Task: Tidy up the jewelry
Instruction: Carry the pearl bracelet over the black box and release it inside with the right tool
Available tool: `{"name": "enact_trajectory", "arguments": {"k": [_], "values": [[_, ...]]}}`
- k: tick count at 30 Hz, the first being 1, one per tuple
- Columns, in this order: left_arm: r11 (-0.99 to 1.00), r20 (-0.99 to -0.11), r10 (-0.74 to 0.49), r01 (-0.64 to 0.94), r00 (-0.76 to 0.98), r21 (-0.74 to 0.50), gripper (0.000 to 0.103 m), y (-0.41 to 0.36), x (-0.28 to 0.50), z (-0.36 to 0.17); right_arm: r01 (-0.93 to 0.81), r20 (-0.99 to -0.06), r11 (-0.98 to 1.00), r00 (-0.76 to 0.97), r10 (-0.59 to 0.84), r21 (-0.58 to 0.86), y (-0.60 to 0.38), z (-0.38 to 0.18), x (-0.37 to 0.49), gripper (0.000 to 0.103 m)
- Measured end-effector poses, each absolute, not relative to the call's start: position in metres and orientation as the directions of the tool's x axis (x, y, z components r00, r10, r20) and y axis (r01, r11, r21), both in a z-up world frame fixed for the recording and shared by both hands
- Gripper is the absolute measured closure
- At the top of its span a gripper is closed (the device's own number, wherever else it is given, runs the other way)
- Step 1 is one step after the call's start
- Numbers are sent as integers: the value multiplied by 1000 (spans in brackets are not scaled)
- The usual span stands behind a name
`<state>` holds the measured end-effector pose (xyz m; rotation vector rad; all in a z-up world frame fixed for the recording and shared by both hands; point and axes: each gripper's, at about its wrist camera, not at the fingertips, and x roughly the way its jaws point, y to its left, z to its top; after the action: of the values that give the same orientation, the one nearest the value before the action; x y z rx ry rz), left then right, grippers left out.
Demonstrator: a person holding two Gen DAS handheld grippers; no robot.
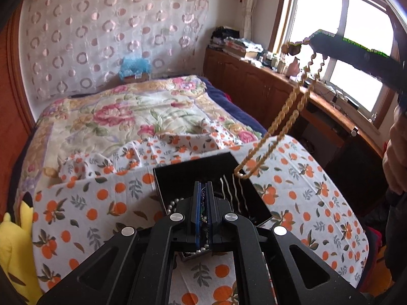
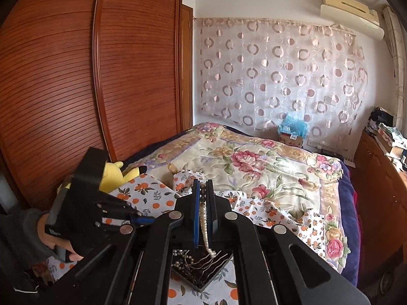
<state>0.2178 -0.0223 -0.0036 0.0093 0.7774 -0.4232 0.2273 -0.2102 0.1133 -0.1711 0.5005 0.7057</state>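
Dangling a pearl strand [image 2: 206, 225] over the black jewelry box [image 2: 203, 267], both tongs clamped.

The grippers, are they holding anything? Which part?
The right gripper pinches a twisted gold necklace by its top end. The left gripper is shut on a beaded strand; which part is hidden.

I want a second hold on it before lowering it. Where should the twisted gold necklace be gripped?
The twisted gold necklace hangs from the right gripper as a long doubled loop. Probably take its bottom bend, down by the black tray, coming from the side with jaws across both strands. That bend is its only free end.
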Motion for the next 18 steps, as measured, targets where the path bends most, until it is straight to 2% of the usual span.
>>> {"name": "enact_trajectory", "arguments": {"k": [10,18], "values": [[930,-686,-351,321,637,-178,99,1,212,-15,-668,-526,743,617,585,42,-189,95,251,98],[952,-705,-285,276,650,-131,96,19,193,-24,-677,-550,734,593,588,55,-171,72,264,98]]}}
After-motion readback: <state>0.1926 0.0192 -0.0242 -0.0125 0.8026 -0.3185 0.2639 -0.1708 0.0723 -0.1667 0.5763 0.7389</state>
